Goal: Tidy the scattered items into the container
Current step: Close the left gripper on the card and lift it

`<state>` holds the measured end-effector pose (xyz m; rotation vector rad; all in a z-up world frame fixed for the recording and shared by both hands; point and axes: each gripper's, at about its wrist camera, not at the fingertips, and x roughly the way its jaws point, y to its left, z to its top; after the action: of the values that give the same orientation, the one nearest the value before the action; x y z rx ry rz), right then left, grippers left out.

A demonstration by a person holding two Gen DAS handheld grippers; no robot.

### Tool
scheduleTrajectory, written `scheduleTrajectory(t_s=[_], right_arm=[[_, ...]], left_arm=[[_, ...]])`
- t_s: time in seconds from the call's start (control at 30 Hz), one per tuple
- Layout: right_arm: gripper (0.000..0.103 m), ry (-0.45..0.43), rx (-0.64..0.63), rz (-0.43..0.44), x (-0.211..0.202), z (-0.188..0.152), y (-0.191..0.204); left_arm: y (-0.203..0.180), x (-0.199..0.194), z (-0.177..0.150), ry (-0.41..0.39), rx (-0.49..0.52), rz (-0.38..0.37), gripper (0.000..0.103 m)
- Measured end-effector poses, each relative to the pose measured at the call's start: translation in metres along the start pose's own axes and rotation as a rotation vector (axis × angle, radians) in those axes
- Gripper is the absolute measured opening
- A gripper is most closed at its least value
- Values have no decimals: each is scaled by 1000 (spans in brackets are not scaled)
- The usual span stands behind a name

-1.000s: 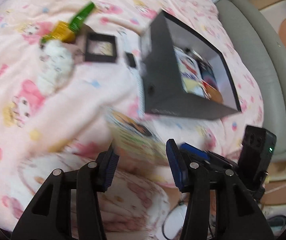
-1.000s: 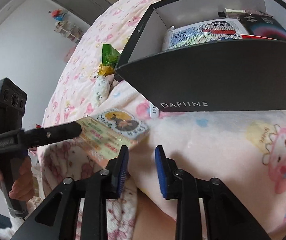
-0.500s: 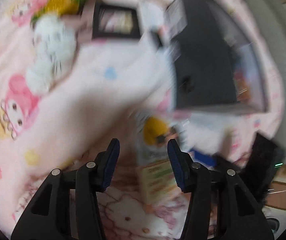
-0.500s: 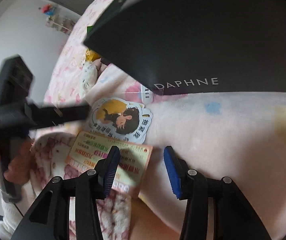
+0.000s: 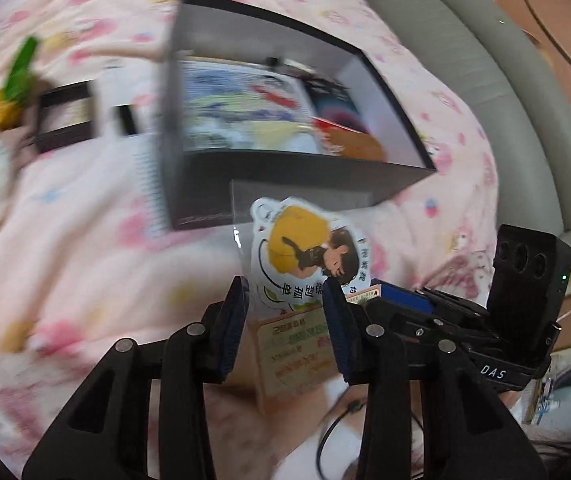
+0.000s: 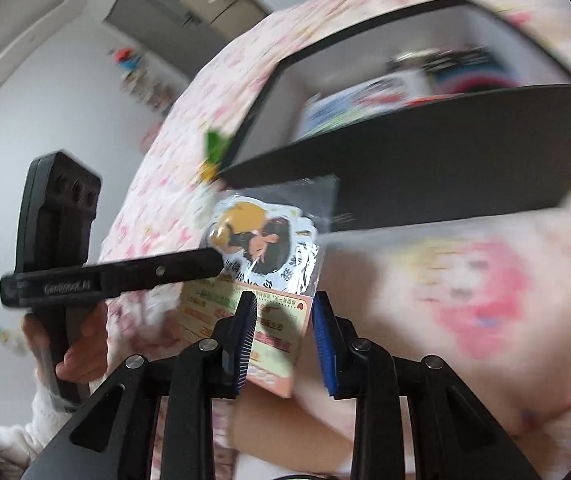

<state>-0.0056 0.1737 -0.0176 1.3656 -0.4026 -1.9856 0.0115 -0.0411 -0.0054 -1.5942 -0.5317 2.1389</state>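
Left wrist view: left gripper (image 5: 285, 320) closing, jaws still apart, with the packet (image 5: 305, 264) standing between the fingertips; actual pad contact hard to tell. Just ahead of the tips, the box (image 5: 285, 172), open, already holding printed things. Far ahead to the left, blurred, a green-and-yellow toy (image 5: 9, 96) and a small dark frame (image 5: 65, 120) on the pink blanket (image 5: 65, 240). Right gripper (image 5: 401, 298) close by on the right.

Right wrist view: right gripper (image 6: 283, 332) closing, jaws apart, packet's (image 6: 261, 248) lower card between the pads, left pad against it. Left finger (image 6: 125, 274) reaching in from the left onto the packet. Box (image 6: 425, 176) just beyond, ahead and right.
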Motion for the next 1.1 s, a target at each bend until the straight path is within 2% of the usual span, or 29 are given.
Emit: scheduleTrajectory(t_s=[0.03, 0.13, 0.2, 0.27, 0.3, 0.43, 0.53, 0.7, 0.87, 0.93, 1.03, 1.1], right_arm=[[26, -16, 6, -23, -6, 0, -6], [26, -31, 47, -106, -11, -5, -24], [26, -17, 91, -125, -6, -12, -34], [27, 12, 121, -141, 1, -16, -39], [31, 18, 115, -161, 6, -16, -37], [44, -28, 79, -243, 8, -10, -25], [45, -19, 120, -288, 12, -9, -34], [47, 46, 179, -242, 21, -11, -55], [46, 16, 112, -106, 16, -12, -42], [46, -20, 88, -137, 12, -11, -36], [46, -72, 126, -238, 5, -11, -42], [48, -63, 170, -286, 8, -12, -49]], left_arm=[[-5, 13, 4, 0, 7, -25, 44], [-4, 43, 6, -10, -23, -23, 45], [4, 60, 1, 18, -53, -29, 45], [10, 64, -4, 37, -70, -8, 45], [11, 63, -4, 35, -76, -16, 45], [6, 57, -5, -6, -63, -16, 47], [7, 67, -8, 32, -71, 11, 47], [0, 74, -11, 48, -30, 23, 50], [-4, 65, -15, 6, -4, -14, 50], [1, 60, -15, -10, -13, -6, 50], [5, 61, -16, -4, -38, -8, 50], [2, 61, -16, 0, -27, 0, 50]])
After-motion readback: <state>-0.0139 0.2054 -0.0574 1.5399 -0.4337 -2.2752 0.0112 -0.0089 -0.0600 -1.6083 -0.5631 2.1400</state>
